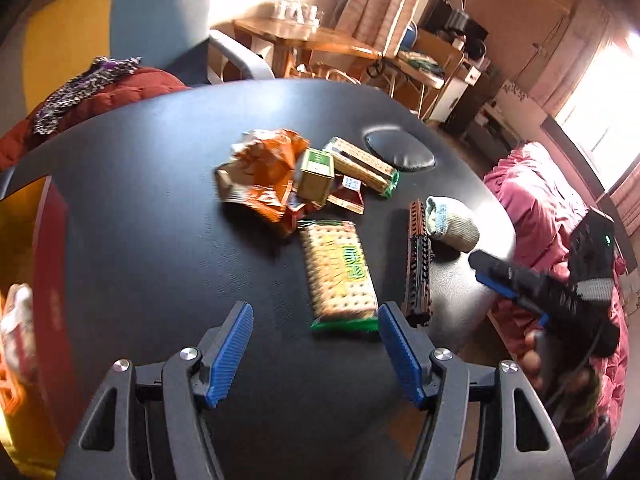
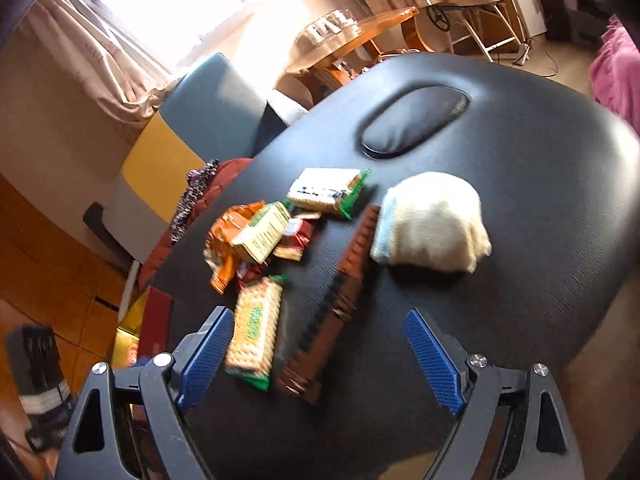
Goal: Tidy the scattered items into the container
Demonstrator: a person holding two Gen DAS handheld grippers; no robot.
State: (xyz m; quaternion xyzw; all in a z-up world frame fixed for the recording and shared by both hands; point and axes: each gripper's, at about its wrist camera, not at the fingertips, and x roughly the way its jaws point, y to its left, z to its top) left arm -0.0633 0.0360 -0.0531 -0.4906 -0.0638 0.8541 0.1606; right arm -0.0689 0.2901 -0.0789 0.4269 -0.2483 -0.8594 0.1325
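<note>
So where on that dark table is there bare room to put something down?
Bare table lies left of the orange wrapper, and beyond the sock in the right view. It is crowded in the middle, around the small box and cracker packs.

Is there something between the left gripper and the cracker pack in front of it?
Nothing visible. The left gripper is open and the cracker pack lies just ahead of its fingertips on the bare black table. The brown brick strip lies beside the pack, to its right, not in the path.
</note>
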